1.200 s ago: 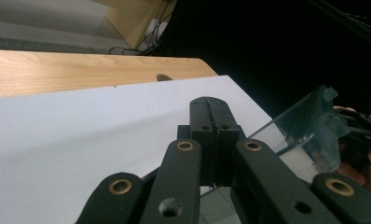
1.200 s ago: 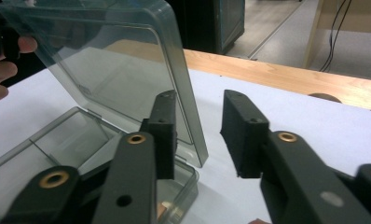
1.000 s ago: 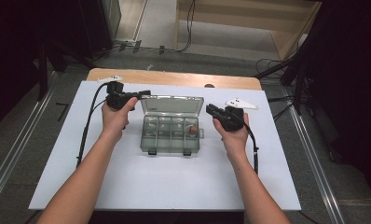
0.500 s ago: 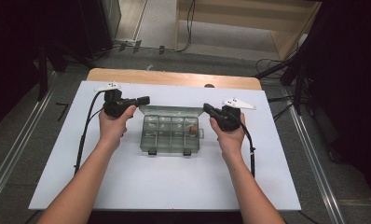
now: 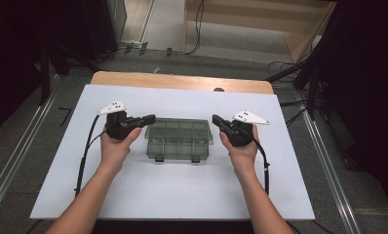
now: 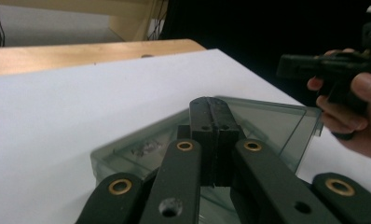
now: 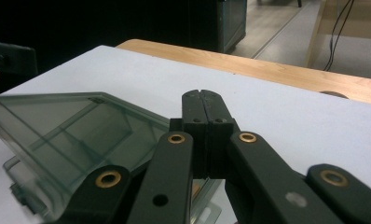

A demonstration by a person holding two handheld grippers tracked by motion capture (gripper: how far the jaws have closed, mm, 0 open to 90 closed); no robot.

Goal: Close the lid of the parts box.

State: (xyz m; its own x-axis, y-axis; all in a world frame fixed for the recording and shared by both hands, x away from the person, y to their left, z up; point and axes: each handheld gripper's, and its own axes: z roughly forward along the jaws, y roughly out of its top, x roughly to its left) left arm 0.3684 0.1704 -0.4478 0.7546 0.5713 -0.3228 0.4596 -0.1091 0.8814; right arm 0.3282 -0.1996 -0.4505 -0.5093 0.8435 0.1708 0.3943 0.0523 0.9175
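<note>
A clear smoky plastic compartment box (image 5: 178, 139) lies closed in the middle of the white table (image 5: 172, 195), two black latches on its near side. My left gripper (image 5: 150, 118) is shut and empty, its tip by the box's left far corner. My right gripper (image 5: 215, 119) is shut and empty, its tip by the right far corner. In the left gripper view the shut left gripper (image 6: 213, 103) hangs over the box (image 6: 267, 123), with the other hand and gripper (image 6: 333, 70) beyond. In the right gripper view the closed right gripper (image 7: 203, 96) sits beside the box lid (image 7: 76, 126).
The white table surface sits on a wooden top whose far edge (image 5: 182, 81) shows behind it. Cables trail from both grippers along the forearms. Dark equipment and floor rails flank the table on both sides.
Both hands have drawn toward the near side and closed in on the box's far corners. The box's lid, which looked raised earlier, now lies flat.
</note>
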